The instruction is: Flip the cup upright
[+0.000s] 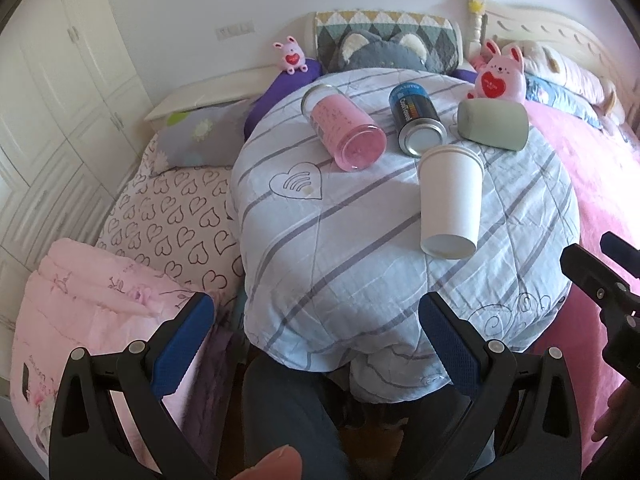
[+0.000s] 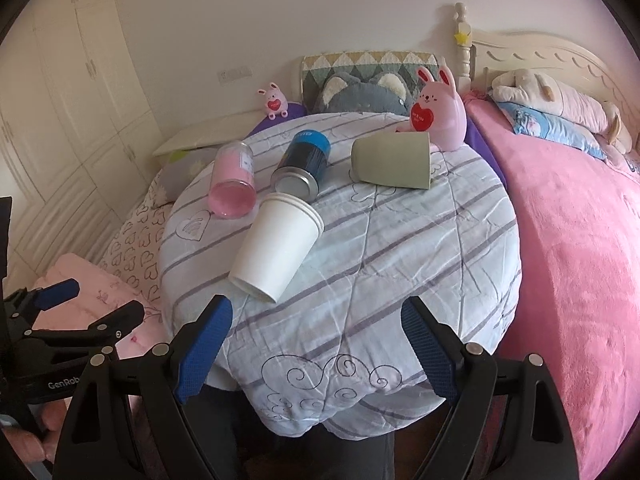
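Observation:
A white paper cup (image 1: 450, 202) lies on its side on the striped quilt over a round table (image 1: 360, 280), its base toward me; it also shows in the right wrist view (image 2: 276, 248). A grey-green cup (image 1: 493, 125) (image 2: 392, 160) lies on its side at the back right. My left gripper (image 1: 316, 320) is open and empty, short of the table's near edge. My right gripper (image 2: 316, 320) is open and empty, just short of the white cup's base.
A pink clear tumbler (image 1: 346, 130) (image 2: 233, 184) and a blue-black can (image 1: 416, 118) (image 2: 302, 166) lie on their sides at the back. A pink bunny toy (image 2: 438, 108) stands by the grey-green cup. A pink bed (image 2: 568, 240) is at right, a folded pink blanket (image 1: 92, 308) at left.

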Tool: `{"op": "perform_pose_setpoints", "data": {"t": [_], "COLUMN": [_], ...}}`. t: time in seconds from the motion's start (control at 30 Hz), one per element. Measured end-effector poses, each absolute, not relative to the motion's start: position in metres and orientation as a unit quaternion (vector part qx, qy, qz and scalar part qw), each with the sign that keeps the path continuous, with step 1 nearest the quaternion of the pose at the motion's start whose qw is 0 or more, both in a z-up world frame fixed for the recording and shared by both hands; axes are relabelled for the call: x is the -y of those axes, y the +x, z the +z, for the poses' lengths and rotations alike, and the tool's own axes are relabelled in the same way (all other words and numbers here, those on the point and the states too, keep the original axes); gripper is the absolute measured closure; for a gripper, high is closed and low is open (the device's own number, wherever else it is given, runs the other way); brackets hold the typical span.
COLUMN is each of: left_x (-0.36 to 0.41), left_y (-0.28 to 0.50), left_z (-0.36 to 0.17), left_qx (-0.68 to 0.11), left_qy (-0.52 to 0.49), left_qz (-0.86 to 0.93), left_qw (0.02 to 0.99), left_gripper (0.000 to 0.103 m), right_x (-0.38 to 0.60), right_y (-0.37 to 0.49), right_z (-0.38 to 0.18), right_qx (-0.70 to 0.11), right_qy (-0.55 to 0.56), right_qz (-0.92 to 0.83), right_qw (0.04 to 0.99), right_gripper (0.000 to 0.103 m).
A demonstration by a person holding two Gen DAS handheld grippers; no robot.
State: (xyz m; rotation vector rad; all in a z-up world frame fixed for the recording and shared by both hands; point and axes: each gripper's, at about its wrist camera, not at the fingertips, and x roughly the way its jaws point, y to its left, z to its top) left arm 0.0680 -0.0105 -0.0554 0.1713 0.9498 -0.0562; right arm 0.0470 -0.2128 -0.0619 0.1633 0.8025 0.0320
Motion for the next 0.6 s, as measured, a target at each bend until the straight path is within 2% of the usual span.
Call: {"op": "perform_pose_setpoints", "data": {"t": [0.6], "left_x": [0.004], "left_y": [0.057], "left_z": [-0.051], "left_qx": [-0.45], "left_qy": [0.07], "left_qz": [-0.026], "left_qw": [0.89], "left_gripper": [0.0], "right_x": [0.209], "right_y": [0.032], "right_z": [-0.052], "right_qx": [-0.376], "right_qy": [0.069], "right_qz": [0.004], "right_qw": [0.924], "right_gripper": [0.015]}}
